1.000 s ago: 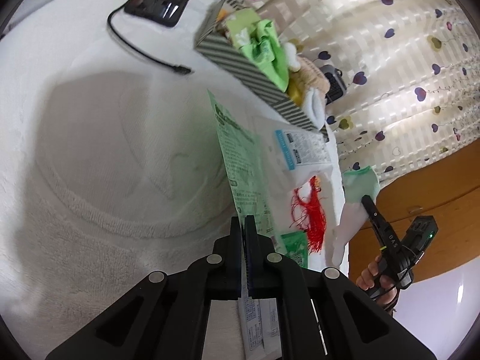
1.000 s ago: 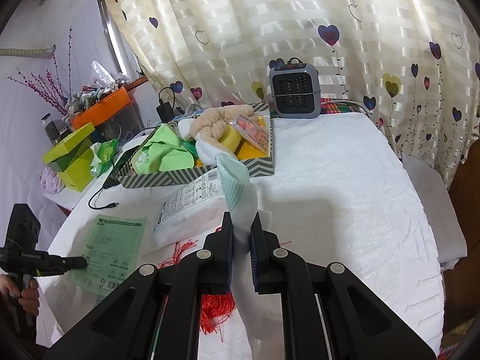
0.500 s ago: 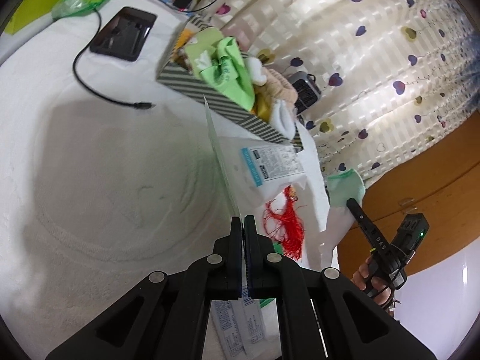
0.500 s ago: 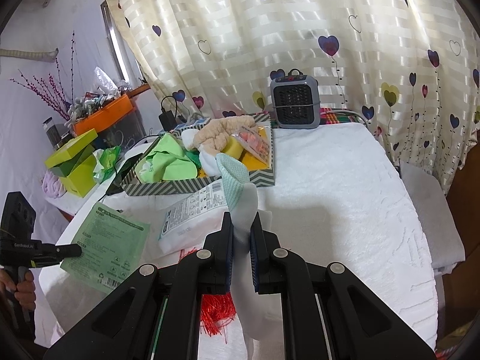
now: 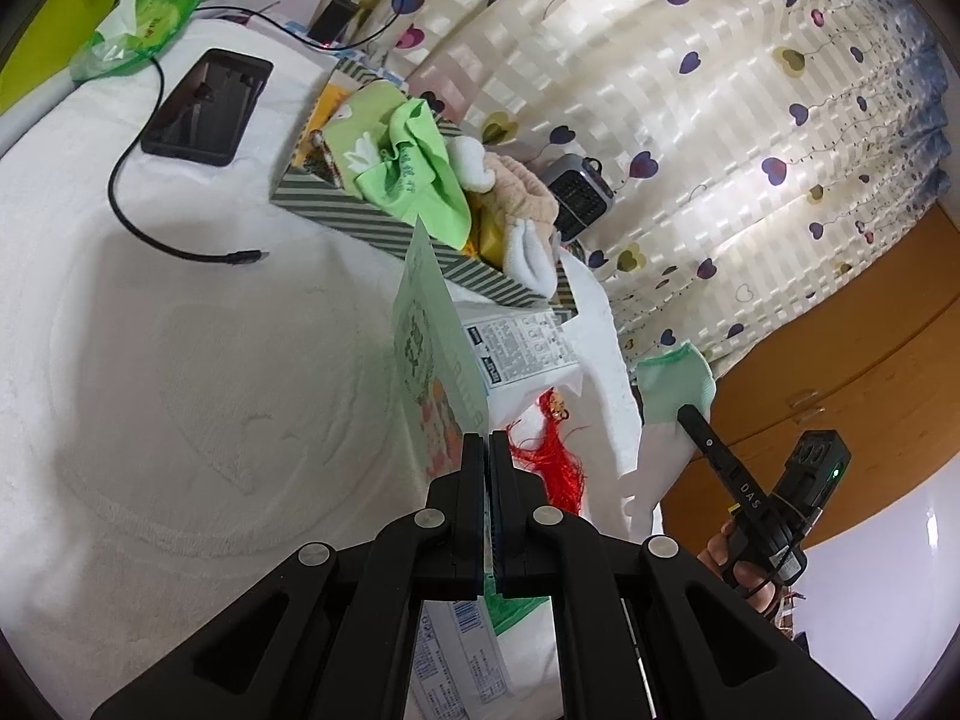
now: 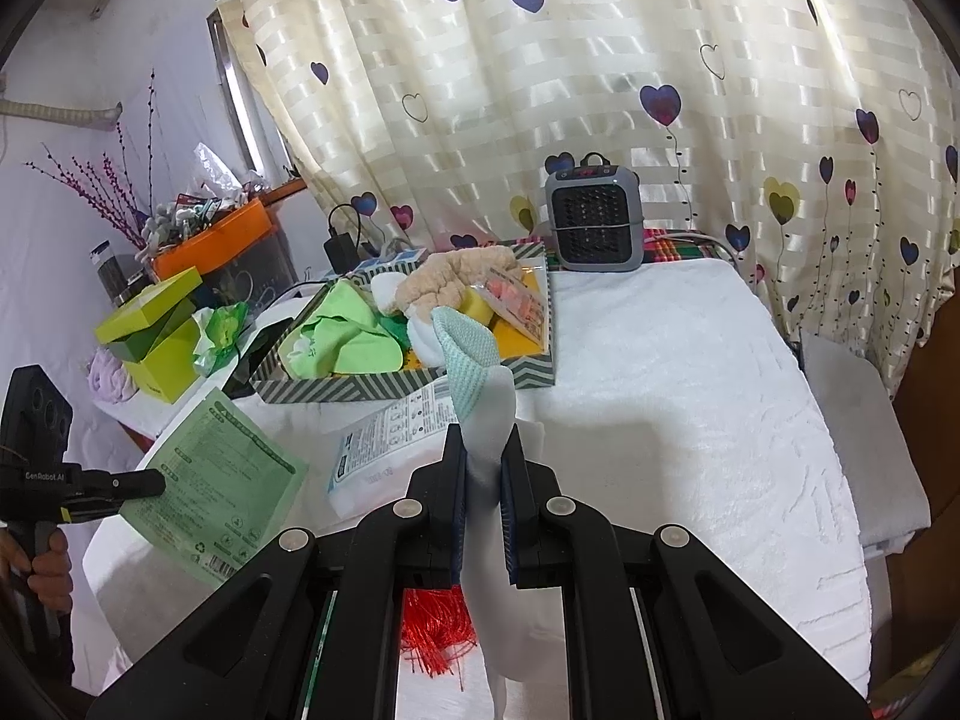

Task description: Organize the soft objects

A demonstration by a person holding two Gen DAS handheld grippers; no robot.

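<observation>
Between the closed fingers of the right gripper [image 6: 487, 456] hangs a white sock with a mint-green cuff [image 6: 474, 354], the cuff standing up above the fingertips and the foot drooping below them, clear of the white towel-covered table [image 6: 690, 420]. Off to the left, the left gripper [image 5: 486, 450] is pinched narrow on the edge of a flat green packet [image 5: 429, 360], which it holds up off the table. A second ago that packet lay nearly flat and low at the table's edge; it has since been lifted and swung toward the striped tray [image 6: 384, 387], so both soft items are now airborne and pointed at the same destination. The sock has kept its grip and attitude while the tray has drawn a little nearer in the right wrist view. That suggests the task is in its carrying stage, with the drop into the tray probably next. The tray already holds a green cloth [image 6: 348, 336], a beige plush piece [image 6: 456, 276], a white sock [image 5: 528, 258] and yellow items, so free room looks scarce. On the table just in front of the tray lie a white printed packet [image 6: 390, 444] and a red tassel [image 5: 549, 462], both yet to be gathered. Behind the tray stand a small grey heater [image 6: 594, 222] and the heart-print curtain [image 6: 600, 60]; a phone [image 5: 207, 105] with a black cable [image 5: 144, 228] lies to the tray's far side.
</observation>
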